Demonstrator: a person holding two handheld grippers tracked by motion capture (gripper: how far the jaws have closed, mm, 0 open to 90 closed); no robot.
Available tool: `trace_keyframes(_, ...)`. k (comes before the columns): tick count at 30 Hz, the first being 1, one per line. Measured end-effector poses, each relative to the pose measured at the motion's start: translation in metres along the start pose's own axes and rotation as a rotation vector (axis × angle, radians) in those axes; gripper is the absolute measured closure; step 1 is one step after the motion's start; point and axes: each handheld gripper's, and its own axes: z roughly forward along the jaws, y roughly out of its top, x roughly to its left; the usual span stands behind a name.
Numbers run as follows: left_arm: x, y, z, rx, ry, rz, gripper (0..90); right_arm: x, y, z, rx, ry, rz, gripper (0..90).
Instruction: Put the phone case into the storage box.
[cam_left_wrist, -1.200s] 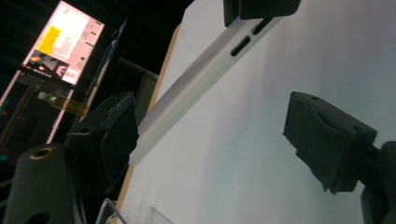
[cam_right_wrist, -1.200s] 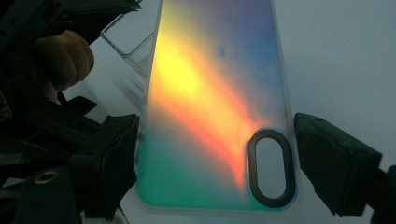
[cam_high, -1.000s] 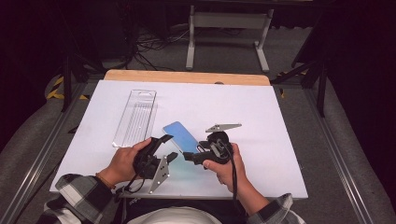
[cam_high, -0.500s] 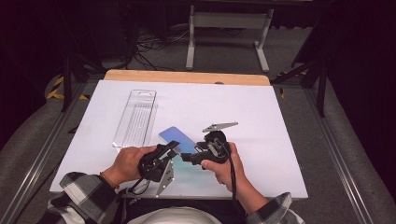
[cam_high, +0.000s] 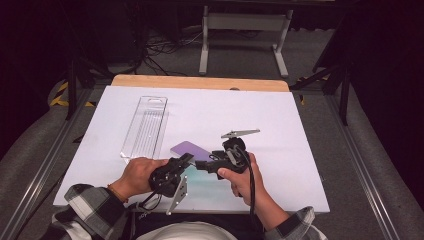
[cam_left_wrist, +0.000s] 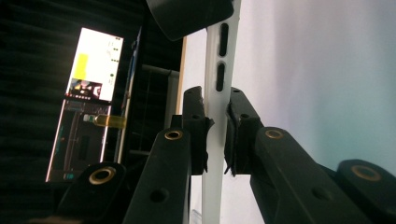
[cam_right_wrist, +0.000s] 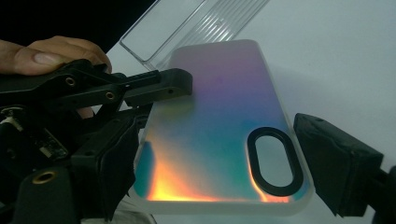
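Left gripper (cam_left_wrist: 215, 135) clamps the edge of an iridescent translucent phone case (cam_right_wrist: 219, 126); right gripper (cam_right_wrist: 219, 182) straddles it, jaws apart.

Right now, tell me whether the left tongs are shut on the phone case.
Shut on it. In the left gripper view, both jaws of the left tongs press the phone case edge between them.

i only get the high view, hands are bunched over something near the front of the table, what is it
Observer: A phone case with a shimmering rainbow back and an oval camera hole.
Operator: has the left claw got it
Observer: Yes, the left claw is shut on the case's thin white edge.
Operator: and the right one
Observer: The right claw is open, one jaw at each side of the case's camera end.
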Motion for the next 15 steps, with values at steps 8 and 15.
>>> trace_keyframes(8,0.004,0.0,-0.002,-0.007,-0.013,-0.032,81.3,0.002,0.002,-0.011,-0.022,0.003,-0.025,16.9)
trace_keyframes(15,0.01,-0.007,-0.001,0.001,-0.048,-0.105,81.5,0.002,0.002,-0.029,-0.082,-0.003,-0.056,19.6)
